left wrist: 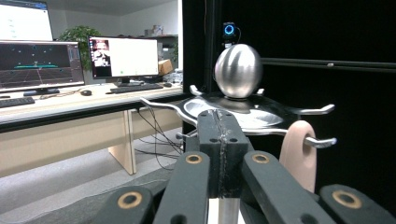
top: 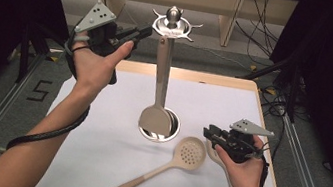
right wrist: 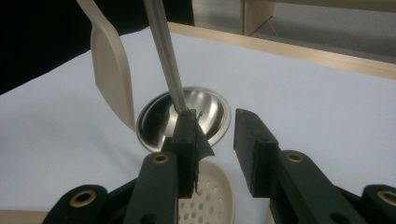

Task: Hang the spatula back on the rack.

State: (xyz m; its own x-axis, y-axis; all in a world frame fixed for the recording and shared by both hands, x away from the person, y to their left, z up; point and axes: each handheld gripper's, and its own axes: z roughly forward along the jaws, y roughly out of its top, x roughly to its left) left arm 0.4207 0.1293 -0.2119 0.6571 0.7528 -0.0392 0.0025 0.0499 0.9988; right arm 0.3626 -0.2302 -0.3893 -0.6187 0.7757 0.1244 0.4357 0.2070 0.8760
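A metal utensil stand rises from a round base [top: 172, 131] to a hooked top with a ball [top: 173, 13]. From one hook a beige spatula [top: 159, 87] hangs beside the pole. A beige perforated spoon [top: 184, 154] lies flat on the white table. My left gripper [top: 145, 32] is held high, its shut tips just left of the hooked top. In the left gripper view the shut jaws [left wrist: 218, 122] point at the ball [left wrist: 238, 70] and the spatula's handle end [left wrist: 298, 154] on its hook. My right gripper [top: 209, 132] is low by the spoon's bowl, open [right wrist: 215, 135] and empty, facing the base [right wrist: 212, 116].
A second beige utensil [top: 213, 156] lies partly under my right hand. The white table [top: 97, 133] has a wooden rim at the back and right. Beyond it stand a desk with monitors [left wrist: 121, 58] and dark curtains at both sides.
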